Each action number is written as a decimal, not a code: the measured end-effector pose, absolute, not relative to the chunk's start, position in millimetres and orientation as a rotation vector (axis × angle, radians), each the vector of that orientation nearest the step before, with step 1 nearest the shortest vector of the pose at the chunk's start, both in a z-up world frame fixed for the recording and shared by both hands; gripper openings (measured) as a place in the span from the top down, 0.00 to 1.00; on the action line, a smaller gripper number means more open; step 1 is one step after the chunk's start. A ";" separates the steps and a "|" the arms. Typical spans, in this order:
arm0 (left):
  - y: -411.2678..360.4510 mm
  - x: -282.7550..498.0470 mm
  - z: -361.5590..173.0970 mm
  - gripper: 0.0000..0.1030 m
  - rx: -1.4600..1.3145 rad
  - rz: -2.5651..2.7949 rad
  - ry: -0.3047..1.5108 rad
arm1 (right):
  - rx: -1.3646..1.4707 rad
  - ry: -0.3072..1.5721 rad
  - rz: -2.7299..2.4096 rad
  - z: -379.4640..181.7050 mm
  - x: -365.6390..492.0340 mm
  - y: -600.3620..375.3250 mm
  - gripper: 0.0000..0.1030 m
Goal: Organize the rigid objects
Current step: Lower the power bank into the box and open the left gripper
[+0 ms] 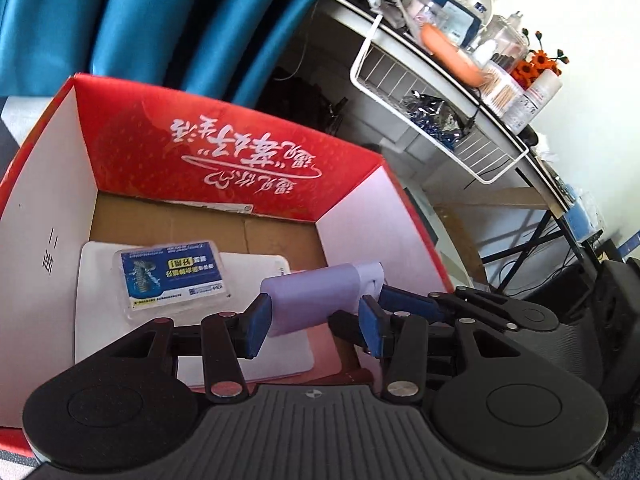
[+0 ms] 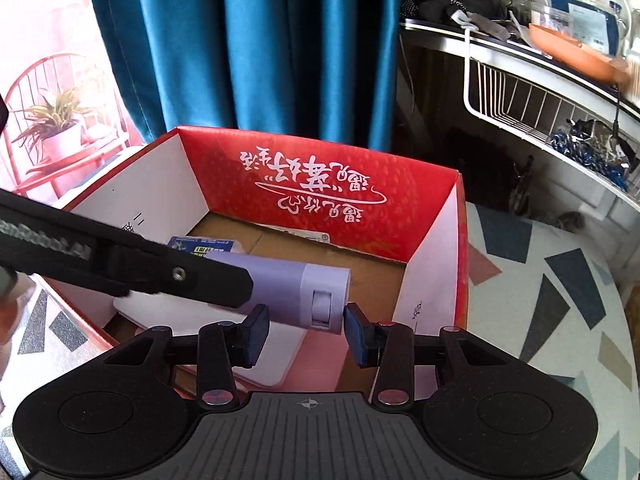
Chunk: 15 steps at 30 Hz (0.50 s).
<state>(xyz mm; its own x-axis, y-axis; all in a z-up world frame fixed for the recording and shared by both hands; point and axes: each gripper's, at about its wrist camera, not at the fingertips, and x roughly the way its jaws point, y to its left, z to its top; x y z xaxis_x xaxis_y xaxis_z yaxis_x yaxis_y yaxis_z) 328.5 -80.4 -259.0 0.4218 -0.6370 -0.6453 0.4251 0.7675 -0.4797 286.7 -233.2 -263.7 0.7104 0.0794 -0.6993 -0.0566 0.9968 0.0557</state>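
A lavender bottle-like cylinder [image 1: 312, 296] [image 2: 296, 288] with a paler cap end hangs lying sideways over the open red box [image 1: 240, 148] [image 2: 320, 184]. My left gripper [image 1: 314, 330] is shut on its body. My right gripper [image 2: 306, 336] is shut on the cap end. In the right wrist view the left gripper's black finger [image 2: 224, 284] crosses from the left; in the left wrist view the right gripper's blue finger [image 1: 404, 304] shows at the cap. On the box floor lies a flat white slab [image 1: 280, 356] [image 2: 272, 356], with a blue-labelled clear case [image 1: 172, 276] [image 2: 208, 246] on it.
The box stands on a tabletop with a geometric pattern [image 2: 540, 300]. Teal curtains [image 2: 280, 40] hang behind it. To the right is a cluttered desk with a white wire basket [image 1: 400, 80] under it. A potted plant [image 2: 60, 120] sits far left.
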 end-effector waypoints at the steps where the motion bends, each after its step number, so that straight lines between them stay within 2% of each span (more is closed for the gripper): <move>1: -80.6 330.1 -258.9 0.54 -0.260 -0.672 0.920 | 0.034 0.777 0.077 -264.4 286.8 -233.4 0.63; 6: -80.3 325.3 -252.8 0.54 -0.246 -0.689 0.886 | 0.044 0.786 0.070 -264.6 289.6 -232.3 0.64; 9: -76.9 317.5 -243.9 0.49 -0.201 -0.659 0.845 | 0.069 0.791 0.069 -262.6 288.1 -232.5 0.64; 11: -72.7 311.8 -238.0 0.37 -0.177 -0.631 0.838 | 0.075 0.787 0.071 -259.8 285.6 -231.6 0.60; 12: -69.9 309.0 -234.5 0.28 -0.167 -0.622 0.829 | 0.079 0.787 0.076 -258.1 283.9 -230.9 0.57; 14: -64.1 302.0 -227.6 0.21 -0.136 -0.599 0.803 | 0.081 0.793 0.089 -253.7 279.6 -228.4 0.46; 15: -61.4 299.1 -224.2 0.18 -0.121 -0.588 0.791 | 0.073 0.796 0.088 -251.1 277.1 -226.3 0.38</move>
<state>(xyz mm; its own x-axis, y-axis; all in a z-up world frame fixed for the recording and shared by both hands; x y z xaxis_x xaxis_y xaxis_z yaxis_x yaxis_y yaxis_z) 299.1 -61.4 -224.2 0.5530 -0.5404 -0.6341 0.4521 0.8339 -0.3165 277.1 -226.3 -251.1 0.6966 0.1062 -0.7096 -0.0512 0.9938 0.0985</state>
